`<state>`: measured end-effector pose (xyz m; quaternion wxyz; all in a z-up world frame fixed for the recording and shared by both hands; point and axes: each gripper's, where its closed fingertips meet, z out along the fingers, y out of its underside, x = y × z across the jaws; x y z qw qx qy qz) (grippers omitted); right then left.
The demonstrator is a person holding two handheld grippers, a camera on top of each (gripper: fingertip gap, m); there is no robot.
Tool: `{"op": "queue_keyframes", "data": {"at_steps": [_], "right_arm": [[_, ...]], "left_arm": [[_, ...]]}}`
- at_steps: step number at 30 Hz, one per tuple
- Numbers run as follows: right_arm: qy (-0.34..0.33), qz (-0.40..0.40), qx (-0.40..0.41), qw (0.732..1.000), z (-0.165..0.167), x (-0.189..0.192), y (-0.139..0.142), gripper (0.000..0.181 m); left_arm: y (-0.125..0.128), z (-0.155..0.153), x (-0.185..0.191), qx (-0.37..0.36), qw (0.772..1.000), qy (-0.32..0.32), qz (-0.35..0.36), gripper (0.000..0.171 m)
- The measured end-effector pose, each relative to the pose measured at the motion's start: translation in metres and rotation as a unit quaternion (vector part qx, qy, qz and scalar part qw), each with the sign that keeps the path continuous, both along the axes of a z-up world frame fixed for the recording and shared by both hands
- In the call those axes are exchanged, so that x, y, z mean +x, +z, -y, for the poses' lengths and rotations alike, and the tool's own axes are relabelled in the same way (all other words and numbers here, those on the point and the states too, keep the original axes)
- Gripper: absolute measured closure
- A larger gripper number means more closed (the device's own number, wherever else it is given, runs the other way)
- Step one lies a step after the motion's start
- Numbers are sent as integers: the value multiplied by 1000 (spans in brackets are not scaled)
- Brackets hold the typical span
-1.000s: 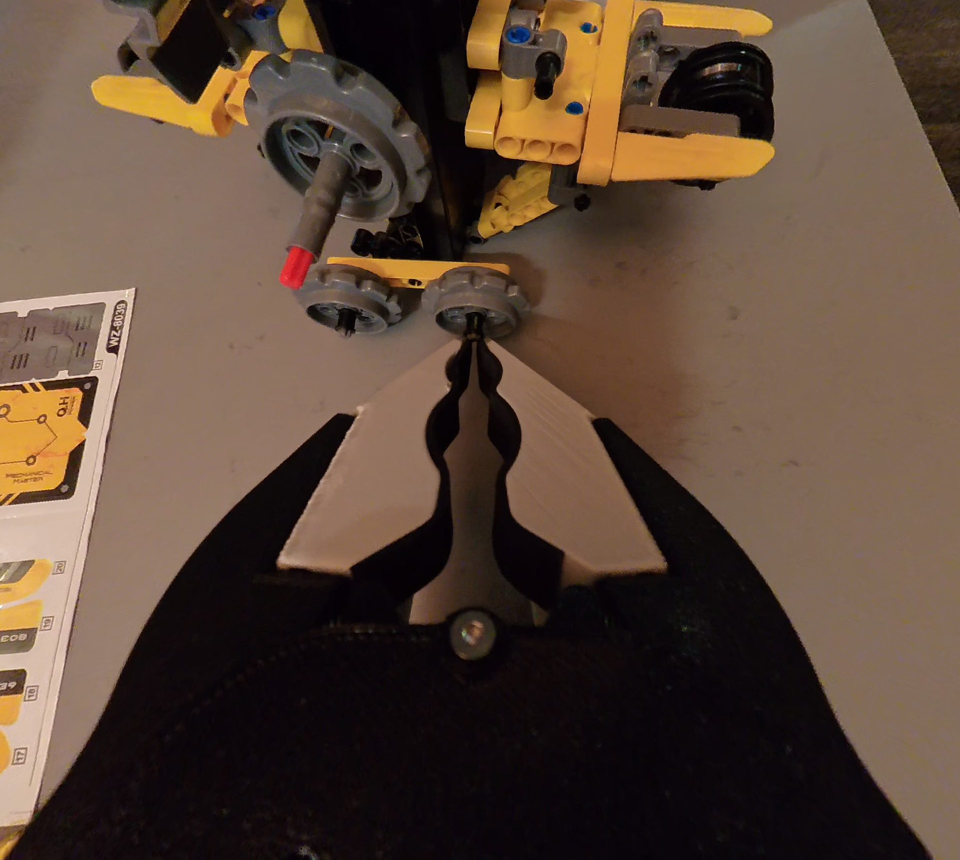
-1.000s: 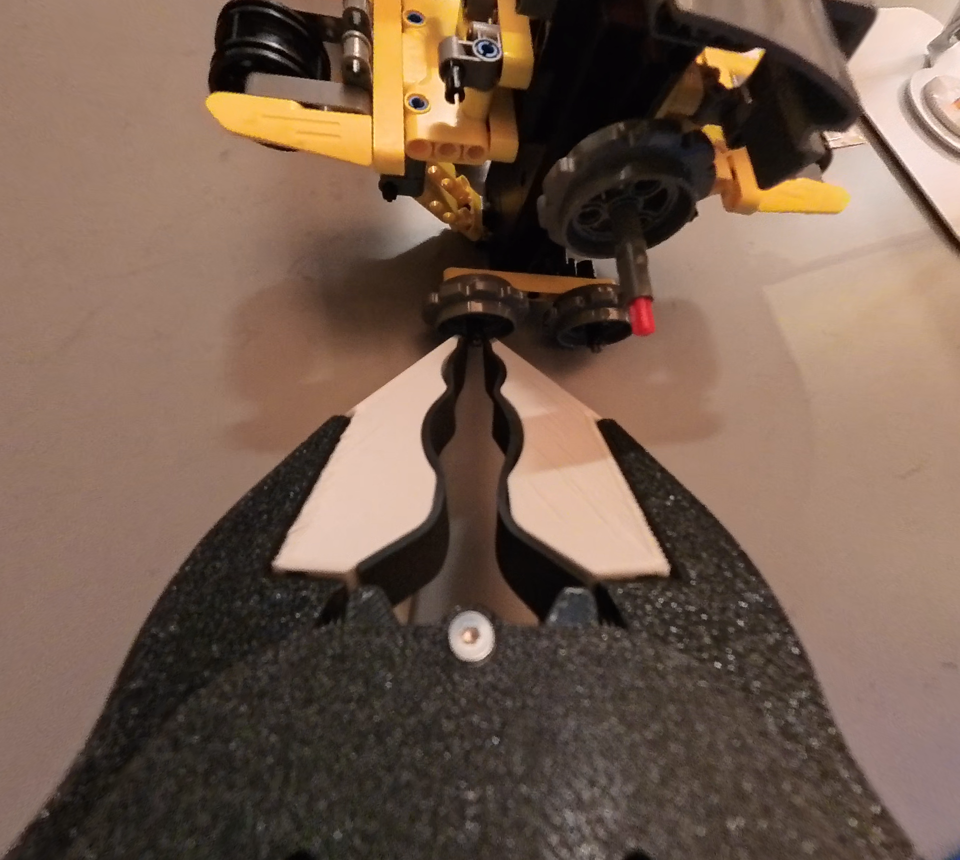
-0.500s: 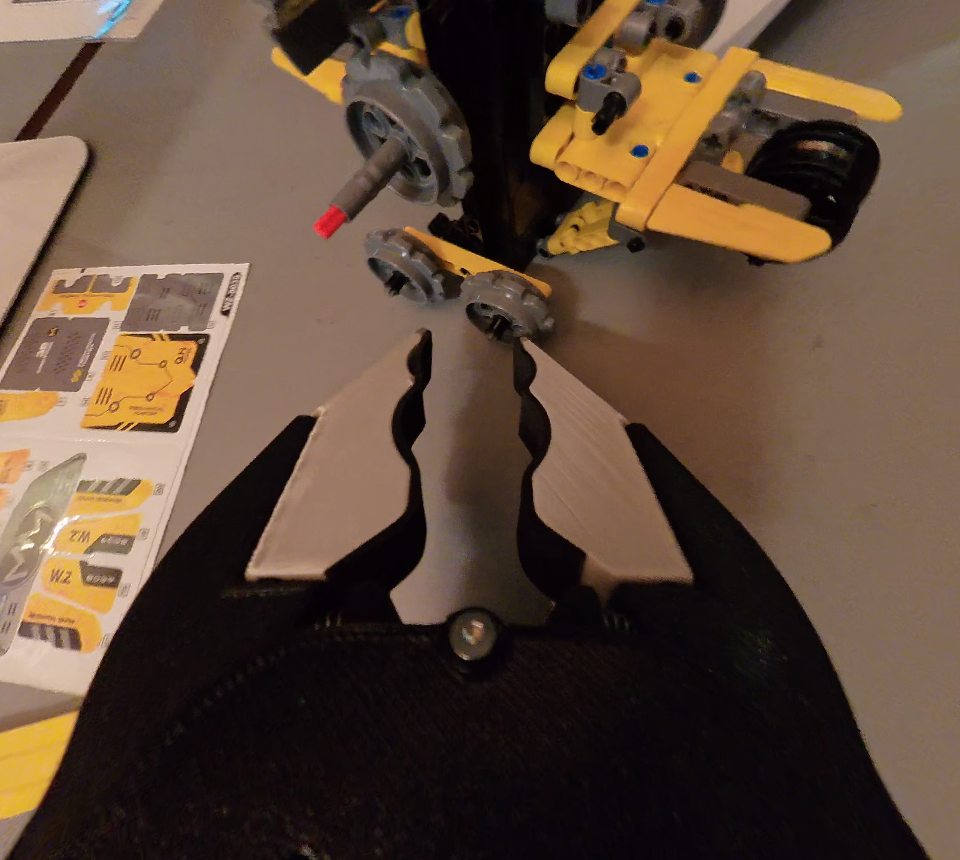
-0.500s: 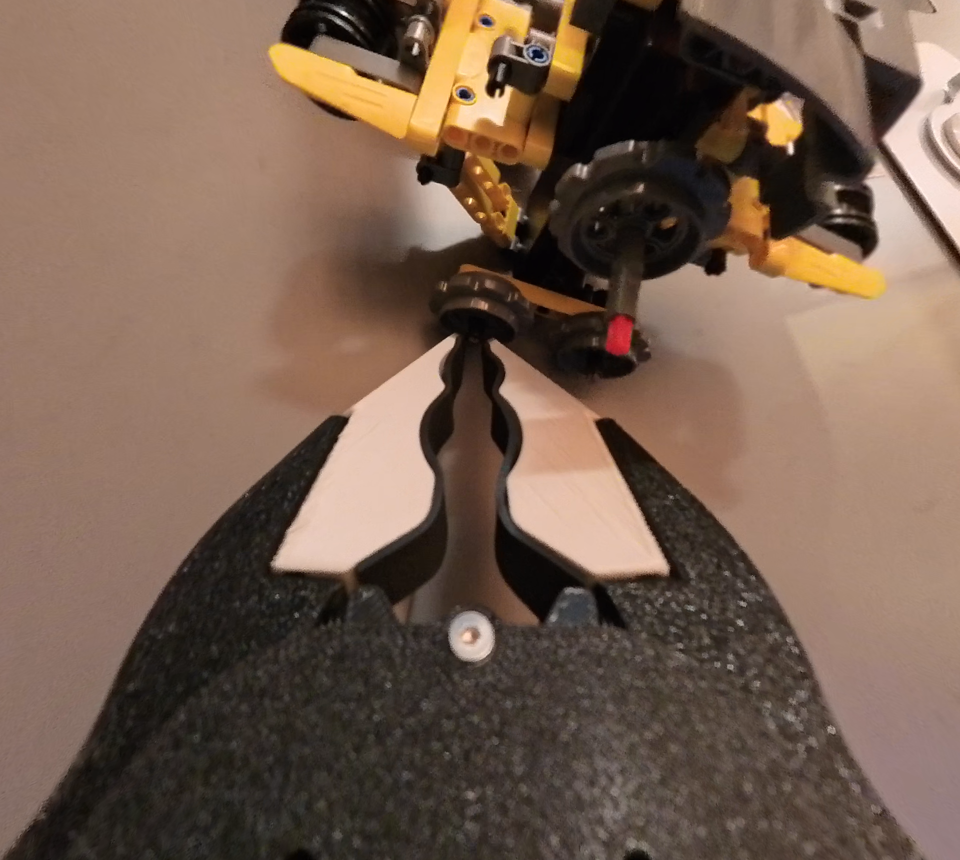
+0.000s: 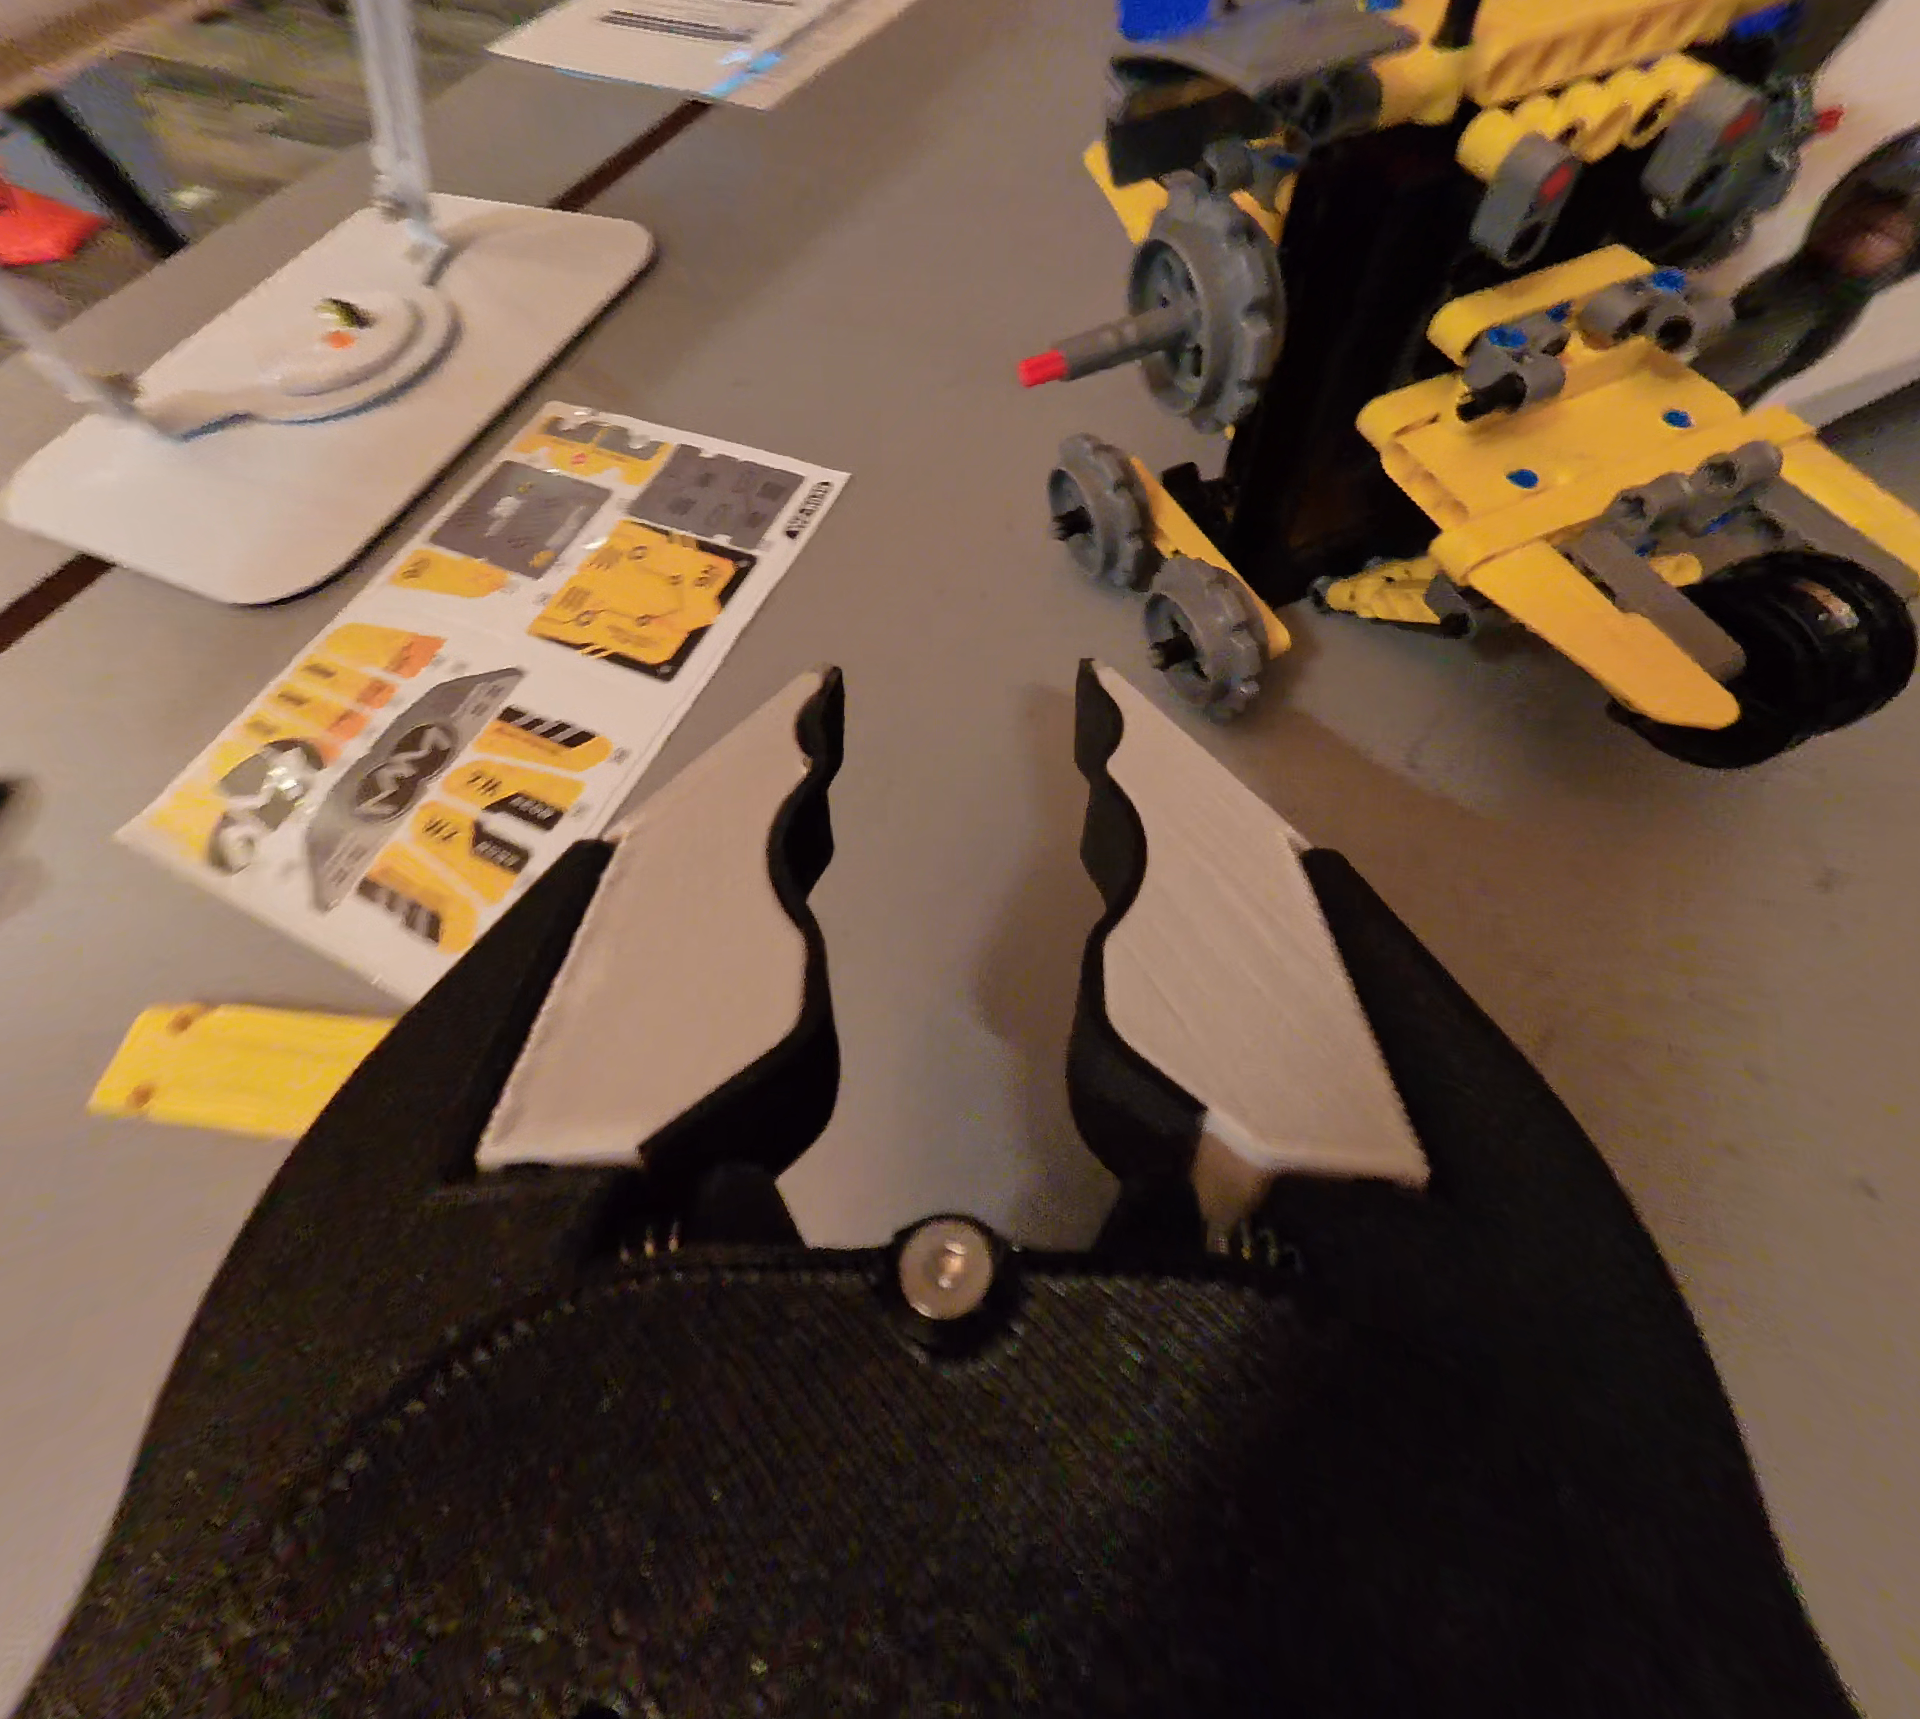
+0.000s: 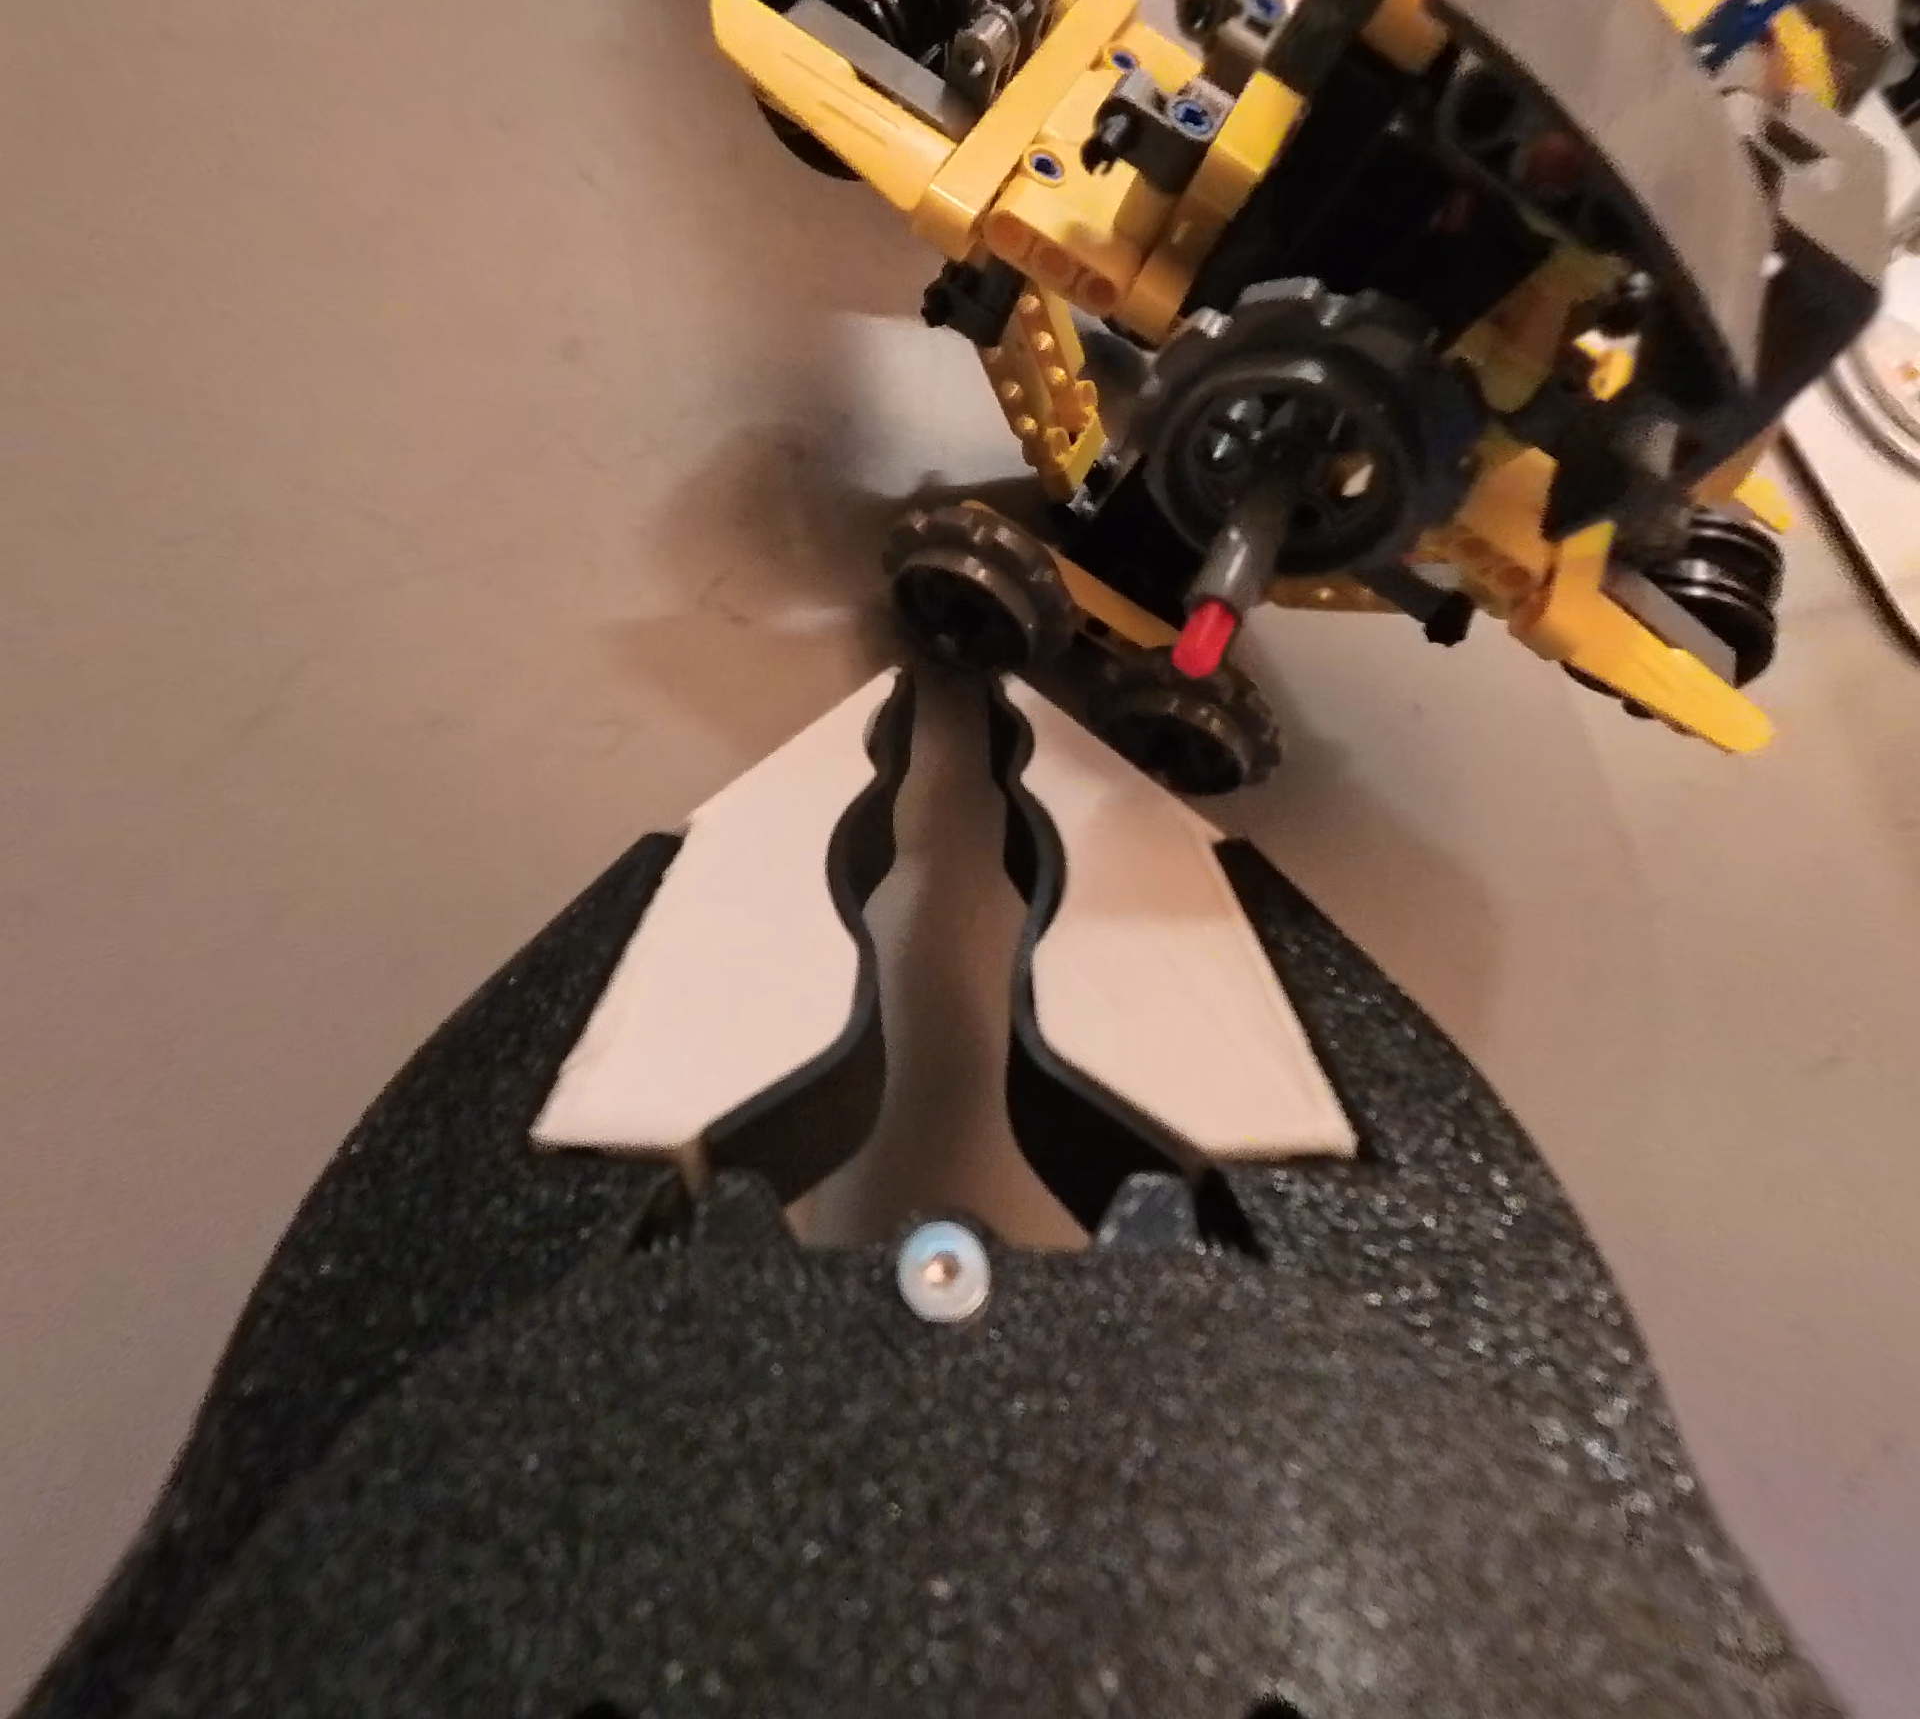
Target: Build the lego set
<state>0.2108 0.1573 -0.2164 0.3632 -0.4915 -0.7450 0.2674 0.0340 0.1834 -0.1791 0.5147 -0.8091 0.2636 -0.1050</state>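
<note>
My left tongs [image 5: 956, 682] stand wide apart and hold nothing. They hang over the bare grey table [image 5: 935, 267], and the nearest thing is a small grey wheel [image 5: 1205, 646] just to the right of the right tip, not touching it. That wheel belongs to the yellow, black and grey brick-built model [image 5: 1507, 422], which stands far right of these tongs. A grey axle with a red tip [image 5: 1039, 368] sticks out of its big grey wheel toward the left.

My right tongs [image 6: 945, 682] are narrow, with a slim gap showing between the tips. The tips sit right at the lower edge of a small dark wheel [image 6: 977, 594] on the model [image 6: 1299, 215], which leans over in this view. Whether they pinch anything there I cannot tell.

Near left of my left tongs lie a sticker sheet [image 5: 488, 682] and a loose yellow piece [image 5: 229, 1067]. Farther left stands a white lamp base [image 5: 312, 402].
</note>
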Motion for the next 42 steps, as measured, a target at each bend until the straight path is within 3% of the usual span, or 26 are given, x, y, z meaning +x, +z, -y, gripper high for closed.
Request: {"op": "queue_keyframes", "data": {"at_steps": [5, 9, 12, 16, 20, 23, 26, 30, 36, 39, 42], "right_arm": [[-2, -10, -6, 1000, -2, 5, 4, 167], [-39, -5, -5, 999, -18, 10, 2, 167], [-75, 4, -20, 997, -35, 17, 0, 163], [-86, -16, -47, 995, -40, 17, 7, 152], [-93, -15, -40, 995, -42, 15, 6, 137], [-85, -22, -34, 996, -40, 12, 8, 135], [-90, -20, -31, 995, -41, 11, 8, 134], [-94, -29, -31, 995, -43, 11, 10, 134], [-110, -43, -28, 993, -48, 13, 15, 136], [-118, -59, -36, 991, -51, 15, 20, 140], [-128, -75, -52, 988, -55, 17, 26, 140]], "left_arm": [[46, 35, -6, 89, 992, 83, 12, 124], [79, 98, 57, 193, 979, 57, -15, 132], [67, 128, 126, 191, 981, -2, -28, 138], [31, 127, 177, 92, 995, -45, -20, 127], [5, 107, 184, 3, 999, -41, 1, 114], [-6, 99, 191, -33, 999, -34, 2, 109], [1, 94, 191, 14, 999, -4, -29, 108], [15, 98, 190, 48, 999, 9, 8, 105], [38, 92, 135, 91, 993, 69, 11, 93], [35, 84, 114, 60, 996, 66, -2, 77], [42, 74, 97, 60, 997, 52, -19, 72]]}}
